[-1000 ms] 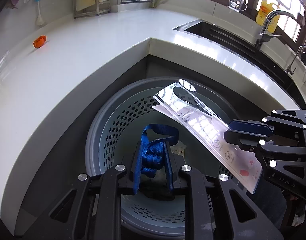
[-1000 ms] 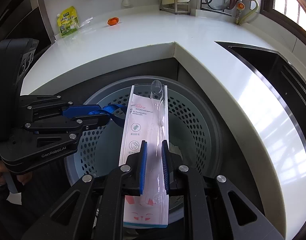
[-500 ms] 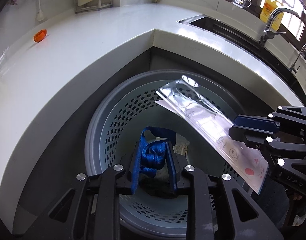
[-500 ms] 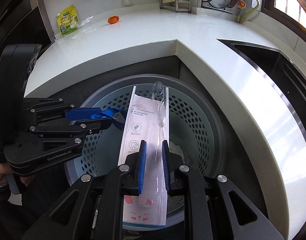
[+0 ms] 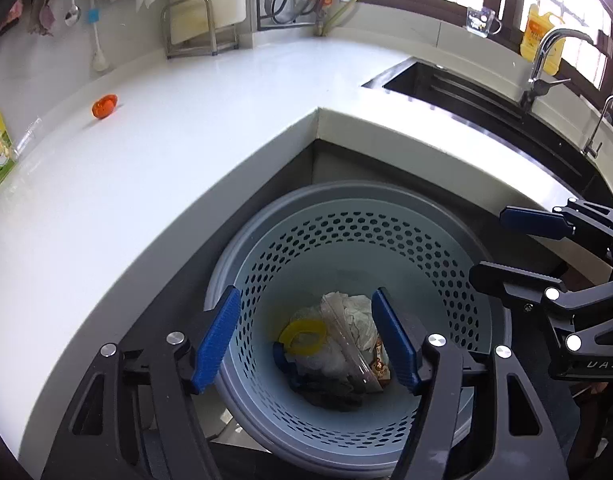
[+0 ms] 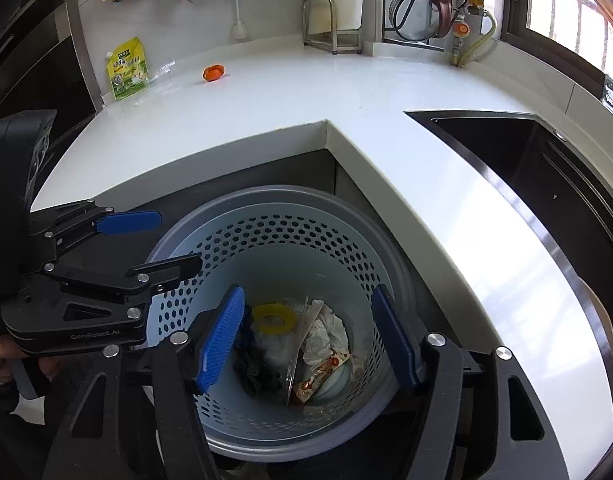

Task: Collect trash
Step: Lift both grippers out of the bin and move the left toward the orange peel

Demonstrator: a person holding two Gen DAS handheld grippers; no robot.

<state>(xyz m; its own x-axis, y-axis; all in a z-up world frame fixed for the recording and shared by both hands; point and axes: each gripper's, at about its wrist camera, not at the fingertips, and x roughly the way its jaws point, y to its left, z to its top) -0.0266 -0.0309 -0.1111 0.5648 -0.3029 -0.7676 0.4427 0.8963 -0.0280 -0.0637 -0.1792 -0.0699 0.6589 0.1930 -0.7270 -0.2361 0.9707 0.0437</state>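
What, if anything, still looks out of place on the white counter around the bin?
Three bits of litter remain at the counter's far left: a green pouch, a clear wrapper beside it, and a small orange object. The rest of the white top looks tidy, and nothing has spilled around the bin.

Upper right of my left view I see a steel sink (image 5: 458, 92) with its tap (image 5: 546, 56) and a yellow bottle (image 5: 540, 42); a dish rack (image 6: 422, 4) stands on the white surface (image 6: 346, 92).

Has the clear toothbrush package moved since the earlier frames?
Yes. The package dropped from the right gripper, whose jaws just opened, to the bottom of the bin.
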